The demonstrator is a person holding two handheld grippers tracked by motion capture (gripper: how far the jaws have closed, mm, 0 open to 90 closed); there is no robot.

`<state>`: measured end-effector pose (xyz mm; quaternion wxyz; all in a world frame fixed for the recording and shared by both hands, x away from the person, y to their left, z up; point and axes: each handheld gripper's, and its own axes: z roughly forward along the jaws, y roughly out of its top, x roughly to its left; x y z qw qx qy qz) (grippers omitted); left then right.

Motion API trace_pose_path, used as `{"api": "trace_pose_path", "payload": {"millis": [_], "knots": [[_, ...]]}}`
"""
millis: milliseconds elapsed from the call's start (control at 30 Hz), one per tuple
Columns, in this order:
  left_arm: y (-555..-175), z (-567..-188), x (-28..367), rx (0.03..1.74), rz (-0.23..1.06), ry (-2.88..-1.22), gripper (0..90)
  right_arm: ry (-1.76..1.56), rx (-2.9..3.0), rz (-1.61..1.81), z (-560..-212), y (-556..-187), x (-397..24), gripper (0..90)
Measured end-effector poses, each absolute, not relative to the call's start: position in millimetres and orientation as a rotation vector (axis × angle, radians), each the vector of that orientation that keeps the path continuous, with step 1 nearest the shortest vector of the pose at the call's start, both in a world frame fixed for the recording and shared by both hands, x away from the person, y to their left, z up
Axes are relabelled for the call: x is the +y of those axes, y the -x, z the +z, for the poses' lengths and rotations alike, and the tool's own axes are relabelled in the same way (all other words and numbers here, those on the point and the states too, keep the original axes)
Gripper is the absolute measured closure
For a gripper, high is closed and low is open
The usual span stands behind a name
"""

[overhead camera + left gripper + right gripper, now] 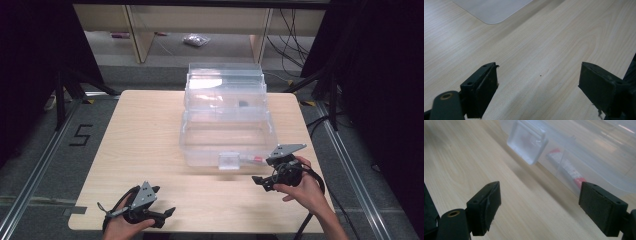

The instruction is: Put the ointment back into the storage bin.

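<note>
Inside clear box (599,167), red-capped tube (569,168), right gripper view

A small dark object (243,103) inside the clear plastic storage box (227,117) is too small to identify. In the right gripper view, the box's front latch (527,141) is blurred, and print on a white tube with a red end (568,168) behind the box wall is unreadable

A black "5" (80,135) is marked on the grey floor (60,165), at the left of the frame beside the table (145,145).
</note>
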<state>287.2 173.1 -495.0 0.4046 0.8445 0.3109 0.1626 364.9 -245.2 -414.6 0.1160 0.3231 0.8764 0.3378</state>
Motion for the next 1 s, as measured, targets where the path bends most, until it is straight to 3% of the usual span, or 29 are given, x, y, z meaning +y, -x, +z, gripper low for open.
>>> {"api": "trace_pose_path", "payload": {"millis": [1000], "knots": [[-286.9, -494.7, 173.0, 0.786, 0.415, -2.126, 15.0, -0.994, 2.56, 1.027, -440.5, -350.7, -242.8, 18.1]]}}
